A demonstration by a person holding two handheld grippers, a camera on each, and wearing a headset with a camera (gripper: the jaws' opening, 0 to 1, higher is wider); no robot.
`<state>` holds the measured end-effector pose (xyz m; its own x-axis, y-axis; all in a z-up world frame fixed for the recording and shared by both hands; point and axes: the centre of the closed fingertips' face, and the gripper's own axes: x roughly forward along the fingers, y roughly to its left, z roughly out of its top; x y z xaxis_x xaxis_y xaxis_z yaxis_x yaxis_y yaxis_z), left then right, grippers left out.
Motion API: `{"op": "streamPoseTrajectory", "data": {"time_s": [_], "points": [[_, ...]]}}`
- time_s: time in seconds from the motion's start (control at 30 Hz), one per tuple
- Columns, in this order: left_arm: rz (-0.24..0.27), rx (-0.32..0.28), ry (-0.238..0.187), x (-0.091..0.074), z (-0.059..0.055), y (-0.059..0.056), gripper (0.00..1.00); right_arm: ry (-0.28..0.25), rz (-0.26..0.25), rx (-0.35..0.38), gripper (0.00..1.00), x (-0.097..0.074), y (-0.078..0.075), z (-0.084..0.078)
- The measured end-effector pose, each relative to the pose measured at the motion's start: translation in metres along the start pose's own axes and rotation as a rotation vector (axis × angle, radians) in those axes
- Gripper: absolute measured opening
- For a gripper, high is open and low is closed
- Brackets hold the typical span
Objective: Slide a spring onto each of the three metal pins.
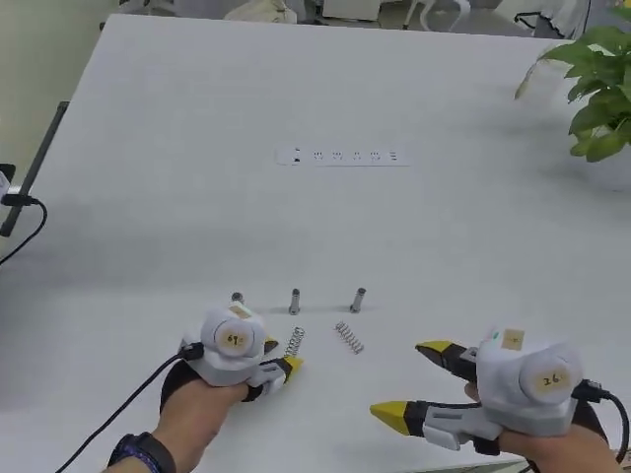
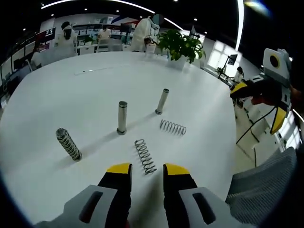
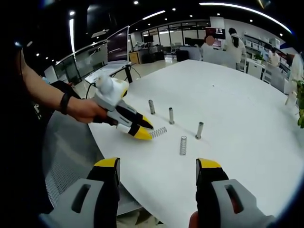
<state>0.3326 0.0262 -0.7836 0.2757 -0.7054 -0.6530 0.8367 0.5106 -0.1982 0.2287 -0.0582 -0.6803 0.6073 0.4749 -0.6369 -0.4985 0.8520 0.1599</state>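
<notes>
On a smooth, matt white tabletop (image 1: pixel 148 148), three short cylindrical pins of dull grey metal are seen standing upright in a row. The leftmost metal pin (image 1: pixel 237 298) is sheathed along its length by a tightly coiled steel spring (image 2: pixel 69 145). The middle metal pin (image 2: pixel 122 117) and the rightmost metal pin (image 2: pixel 162 101) are bare, smooth-sided and flat-topped. Two more helical wire springs are laid flat on the table in front of the pins. The nearer loose spring (image 2: pixel 145 156) is found just ahead of the left gripper (image 2: pixel 147 169), one end reaching towards the gap between its yellow-capped tips. The farther loose spring (image 2: pixel 173 127) lies near the foot of the rightmost metal pin, apart from it. The left gripper's jaws are held narrowly parted, with nothing pinched between them. The right gripper (image 3: pixel 157 164), grey-bodied with the same yellow tips, is held well apart from the springs, its jaws spread wide and empty. A flat white power strip (image 1: pixel 345 156) is set farther back on the table, and a leafy green plant (image 1: pixel 596 89) is seen at the far right.
</notes>
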Motion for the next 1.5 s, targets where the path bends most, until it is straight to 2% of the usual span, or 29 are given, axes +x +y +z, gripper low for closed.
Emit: {"op": "streamPoseTrajectory", "data": {"time_s": [0.1,0.2,0.27,0.3,0.67,0.77,0.93,1.0,1.23,1.5], "points": [[0.0,0.004,0.008,0.003,-0.002,-0.001,0.15,0.002,0.0,0.003,0.63,0.0,0.0,-0.001],[0.024,0.016,0.007,0.004,-0.001,0.002,0.1,0.002,0.0,0.003,0.63,0.0,0.0,-0.001],[0.057,0.051,0.014,0.004,-0.002,0.006,0.05,0.002,0.0,0.005,0.63,0.001,0.0,-0.001],[0.053,0.042,0.015,0.004,-0.002,0.005,0.03,0.003,-0.001,0.004,0.63,0.001,0.0,-0.001],[0.065,0.06,0.034,-0.001,-0.005,0.007,0.03,-0.003,0.006,-0.005,0.62,0.004,-0.001,0.004],[0.063,0.07,0.04,-0.005,-0.007,0.006,0.03,-0.001,0.007,-0.004,0.62,0.005,-0.001,0.003],[0.072,0.072,0.029,-0.016,-0.009,0.008,0.03,-0.008,0.007,0.008,0.61,0.004,-0.001,0.0],[0.083,0.047,0.015,-0.022,-0.008,0.01,0.03,-0.01,0.007,0.017,0.61,0.004,0.0,-0.001],[0.101,0.034,0.01,-0.038,-0.015,0.015,0.02,0.003,0.017,0.017,0.61,0.006,0.003,-0.008],[0.108,0.02,0.005,-0.05,-0.022,0.013,0.02,-0.009,0.027,0.018,0.6,0.01,0.004,-0.003]]}}
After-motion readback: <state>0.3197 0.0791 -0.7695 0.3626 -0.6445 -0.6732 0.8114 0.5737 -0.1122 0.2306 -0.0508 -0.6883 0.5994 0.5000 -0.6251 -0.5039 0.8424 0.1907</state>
